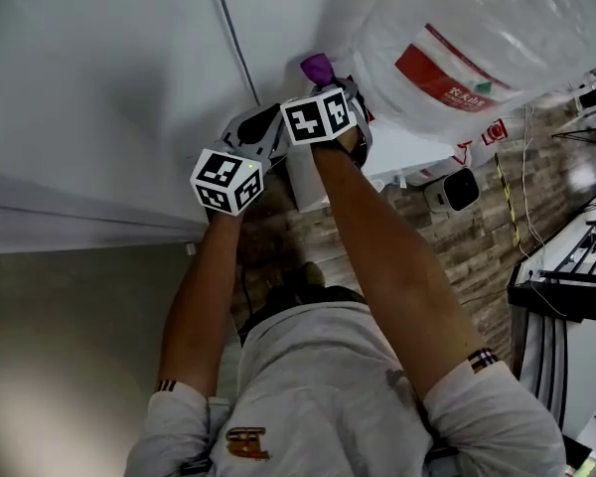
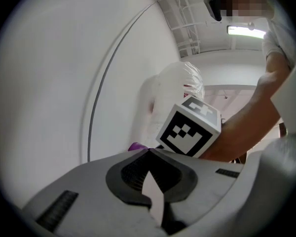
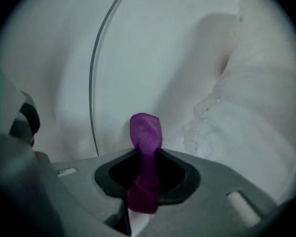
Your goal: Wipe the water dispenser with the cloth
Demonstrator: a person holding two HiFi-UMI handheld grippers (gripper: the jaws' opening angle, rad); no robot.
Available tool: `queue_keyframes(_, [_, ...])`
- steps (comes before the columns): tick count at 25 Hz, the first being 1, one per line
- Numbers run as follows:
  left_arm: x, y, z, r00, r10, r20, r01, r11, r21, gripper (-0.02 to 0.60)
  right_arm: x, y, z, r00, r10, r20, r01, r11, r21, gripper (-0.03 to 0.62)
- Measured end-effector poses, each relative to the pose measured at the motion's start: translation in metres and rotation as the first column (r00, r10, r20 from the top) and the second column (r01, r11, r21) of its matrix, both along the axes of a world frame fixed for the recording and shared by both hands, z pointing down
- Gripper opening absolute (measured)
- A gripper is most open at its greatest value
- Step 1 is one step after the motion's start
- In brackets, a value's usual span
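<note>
Two grippers are raised close together before a white panel (image 1: pixel 119 87), the right gripper (image 1: pixel 325 76) ahead of the left gripper (image 1: pixel 268 122) and nearer the work. The right gripper (image 3: pixel 147 152) is clamped on a purple cloth (image 3: pixel 145 132), a twisted strip whose long axis runs along the jaws, its rounded end poking out past the tips toward the panel. In the head view the cloth (image 1: pixel 316 66) sits just at the panel, beside a dark seam (image 1: pixel 233 38); actual contact cannot be confirmed.

The left gripper (image 2: pixel 149 152) is pressed together on nothing and trails just behind and to the left of its partner.

Ahead and to the right of the right gripper bulges a plastic-wrapped water bottle (image 1: pixel 477 38), with the white top of the water dispenser (image 1: pixel 417 147) beneath it. A wipe would likely call for pushing the cloth's end forward or to the right.

Most of the dispenser is cut off or hidden behind arms and grippers, and it is unclear whether the panel belongs to it or to a wall.
</note>
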State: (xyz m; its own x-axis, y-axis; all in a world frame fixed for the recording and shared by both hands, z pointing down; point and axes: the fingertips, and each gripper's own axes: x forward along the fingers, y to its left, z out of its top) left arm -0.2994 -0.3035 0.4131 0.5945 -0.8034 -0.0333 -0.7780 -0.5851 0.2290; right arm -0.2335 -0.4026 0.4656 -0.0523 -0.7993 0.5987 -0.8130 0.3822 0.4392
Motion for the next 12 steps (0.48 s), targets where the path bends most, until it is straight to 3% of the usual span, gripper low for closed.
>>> queue_keyframes(6, [-0.012,0.001,0.009,1.0,0.014,0.016,-0.014,1.0,-0.006,-0.002,-0.005,-0.01,0.019,0.993,-0.023,-0.112,0.015,0.998,-0.066,0.094])
queue_keyframes(12, [-0.006,-0.005,0.012,0.999,0.045,0.029,-0.046,0.999,0.009,-0.002,-0.002,-0.017,0.022,0.994,0.028,-0.103,-0.04,0.992,-0.119,0.094])
